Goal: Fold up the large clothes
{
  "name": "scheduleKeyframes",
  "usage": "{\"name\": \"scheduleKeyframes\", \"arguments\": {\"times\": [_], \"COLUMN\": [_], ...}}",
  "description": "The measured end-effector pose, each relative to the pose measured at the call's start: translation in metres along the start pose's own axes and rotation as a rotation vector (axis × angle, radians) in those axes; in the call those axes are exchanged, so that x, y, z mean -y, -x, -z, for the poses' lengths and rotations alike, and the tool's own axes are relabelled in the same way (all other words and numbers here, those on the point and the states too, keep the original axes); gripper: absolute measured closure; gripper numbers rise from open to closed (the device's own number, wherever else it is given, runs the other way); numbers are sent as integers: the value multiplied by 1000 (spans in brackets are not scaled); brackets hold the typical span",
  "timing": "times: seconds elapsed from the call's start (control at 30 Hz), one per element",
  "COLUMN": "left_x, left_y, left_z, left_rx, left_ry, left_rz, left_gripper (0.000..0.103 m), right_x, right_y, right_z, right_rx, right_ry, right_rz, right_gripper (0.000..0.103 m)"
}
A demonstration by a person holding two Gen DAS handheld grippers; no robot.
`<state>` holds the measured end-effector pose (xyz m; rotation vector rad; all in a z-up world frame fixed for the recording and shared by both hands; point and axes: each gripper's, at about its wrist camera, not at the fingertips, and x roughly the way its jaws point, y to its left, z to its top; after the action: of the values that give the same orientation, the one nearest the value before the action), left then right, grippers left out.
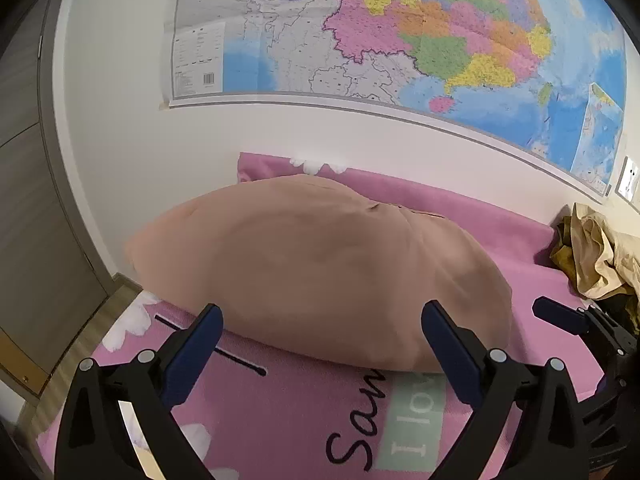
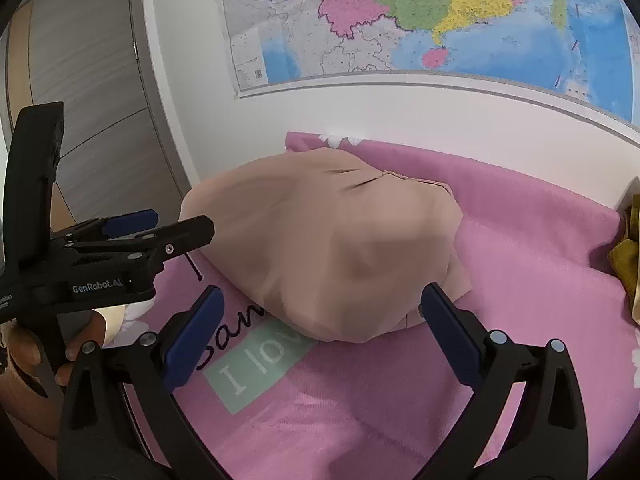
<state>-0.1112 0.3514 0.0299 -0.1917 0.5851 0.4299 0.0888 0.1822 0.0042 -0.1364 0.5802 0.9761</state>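
A folded tan garment (image 1: 312, 264) lies as a smooth mound on the pink blanket (image 1: 280, 412), near the wall. My left gripper (image 1: 322, 320) hovers over the garment's near edge, open, nothing between its blue pads. My right gripper (image 2: 320, 304) also stands open just in front of the tan garment (image 2: 328, 248), its fingers apart from the cloth. The left gripper appears again at the left of the right wrist view, a hand under it. One blue finger of the right gripper shows at the right edge of the left wrist view.
A crumpled heap of olive and beige clothes (image 1: 596, 256) sits at the right on the blanket. A large map (image 1: 400, 28) hangs on the white wall behind. A grey door (image 2: 88, 92) and wooden floor (image 1: 80, 332) lie to the left of the bed edge.
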Motion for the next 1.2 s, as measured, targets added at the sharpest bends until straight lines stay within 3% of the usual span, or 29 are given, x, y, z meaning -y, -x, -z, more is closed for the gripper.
{"name": "scheduleKeyframes", "arguments": {"times": [1.2], "left_x": [6], "left_y": [23], "left_z": [13], "left_rx": [24], "left_ry": [-16], "left_rz": [-18], "left_gripper": [7], "right_x": [-8], "right_y": [20], "right_z": [10], "right_rx": [4], "right_ry": [-36], "right_rz": [-14], "right_gripper": [6]}}
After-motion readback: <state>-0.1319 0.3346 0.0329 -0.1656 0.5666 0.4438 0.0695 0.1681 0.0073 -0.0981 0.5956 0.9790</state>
